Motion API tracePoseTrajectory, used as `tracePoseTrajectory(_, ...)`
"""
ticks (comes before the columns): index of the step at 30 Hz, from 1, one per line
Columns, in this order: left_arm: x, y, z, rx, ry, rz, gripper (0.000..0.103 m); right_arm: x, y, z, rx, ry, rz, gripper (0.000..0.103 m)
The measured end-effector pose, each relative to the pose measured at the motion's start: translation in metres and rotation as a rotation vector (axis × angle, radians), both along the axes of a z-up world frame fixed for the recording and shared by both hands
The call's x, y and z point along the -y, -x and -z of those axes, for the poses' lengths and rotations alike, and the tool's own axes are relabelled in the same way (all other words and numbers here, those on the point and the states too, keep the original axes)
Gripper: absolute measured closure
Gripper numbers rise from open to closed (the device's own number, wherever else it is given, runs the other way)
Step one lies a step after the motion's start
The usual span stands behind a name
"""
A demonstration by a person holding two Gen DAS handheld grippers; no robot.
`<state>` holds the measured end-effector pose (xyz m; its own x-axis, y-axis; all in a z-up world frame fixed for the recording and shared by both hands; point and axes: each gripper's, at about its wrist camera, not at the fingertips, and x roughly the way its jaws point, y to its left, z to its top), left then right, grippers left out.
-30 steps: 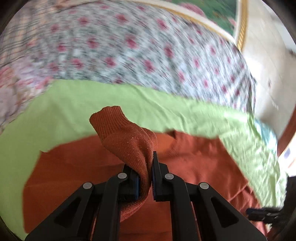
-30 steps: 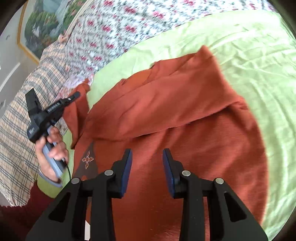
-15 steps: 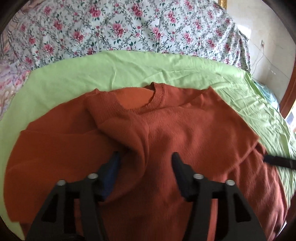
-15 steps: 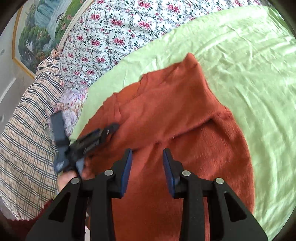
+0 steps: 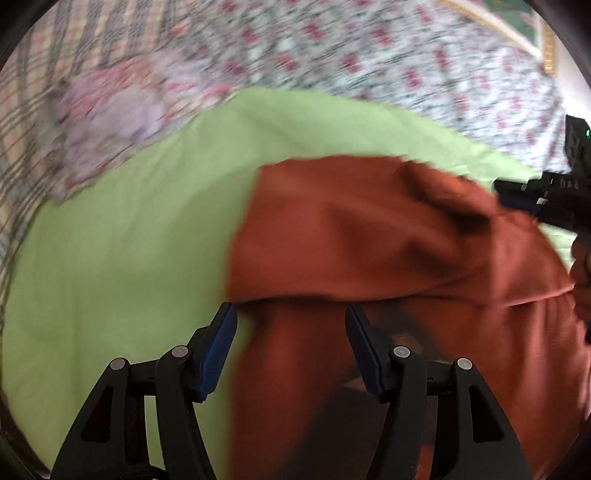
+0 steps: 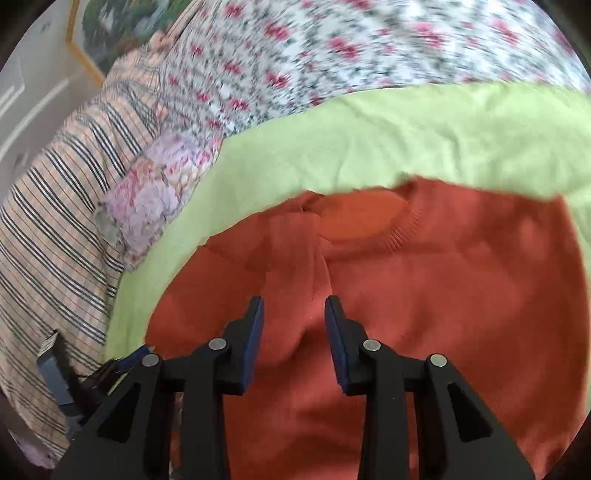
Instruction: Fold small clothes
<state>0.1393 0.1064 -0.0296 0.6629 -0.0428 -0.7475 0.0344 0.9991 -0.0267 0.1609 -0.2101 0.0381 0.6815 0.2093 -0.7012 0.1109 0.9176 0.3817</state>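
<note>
A rust-orange knit sweater [image 6: 424, 266] lies on a light green sheet [image 6: 424, 133], collar away from me, with both sleeves folded in over the body. It also shows in the blurred left wrist view [image 5: 369, 240]. My left gripper [image 5: 291, 325] is open and empty, low over the sweater's left folded edge. My right gripper [image 6: 293, 317] is open and empty, just above a raised crease in the middle of the sweater. The right gripper also shows at the right edge of the left wrist view [image 5: 546, 199], and the left one at the lower left of the right wrist view [image 6: 122, 363].
The green sheet [image 5: 122, 258] covers a bed with a floral cover [image 6: 295, 48]. A plaid blanket [image 6: 62, 192] and a pale purple floral cloth [image 6: 155, 199] lie to the left. A framed picture [image 6: 110, 22] hangs on the wall behind.
My left gripper let go of the sleeve, opened wide and swung left to the sweater's edge. The sleeve now lies folded on the body. My right gripper stayed open and moved over the sweater's middle.
</note>
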Motion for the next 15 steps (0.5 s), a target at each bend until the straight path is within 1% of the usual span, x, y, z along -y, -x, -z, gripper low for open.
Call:
tracePoseTrajectory(2,-0.011,-0.006,0.006,-0.026,-0.005,-0.023,0.041,0.007,-0.025,0.012,-0.026,0.022,-0.001,0.068)
tracePoseTrajectory(5,-0.018,-0.016,0.011,-0.048,0.022,-0.030,0.041,0.017,-0.058,0.031,-0.069,0.031,-0.006,0.068)
tracePoseTrajectory(7,-0.016,-0.022,0.011,-0.048,0.011,-0.033,0.041,0.018,-0.075,0.039,-0.095,0.053,-0.021,0.068)
tracePoseTrajectory(9,-0.012,-0.027,0.011,-0.049,-0.004,-0.034,0.041,0.011,-0.088,0.045,-0.100,0.063,-0.058,0.068)
tracePoseTrajectory(11,-0.009,-0.032,0.010,-0.049,-0.011,-0.037,0.041,0.004,-0.093,0.047,-0.091,0.062,-0.090,0.090)
tracePoseTrajectory(12,-0.009,-0.034,0.009,-0.049,-0.014,-0.041,0.041,0.002,-0.093,0.045,-0.084,0.083,-0.088,0.095)
tracePoseTrajectory(13,-0.007,-0.037,0.009,-0.049,-0.014,-0.045,0.041,0.002,-0.091,0.042,-0.074,0.098,-0.079,0.095)
tracePoseTrajectory(15,-0.007,-0.041,0.009,-0.049,-0.009,-0.057,0.041,0.008,-0.079,0.025,-0.009,0.095,-0.042,0.095)
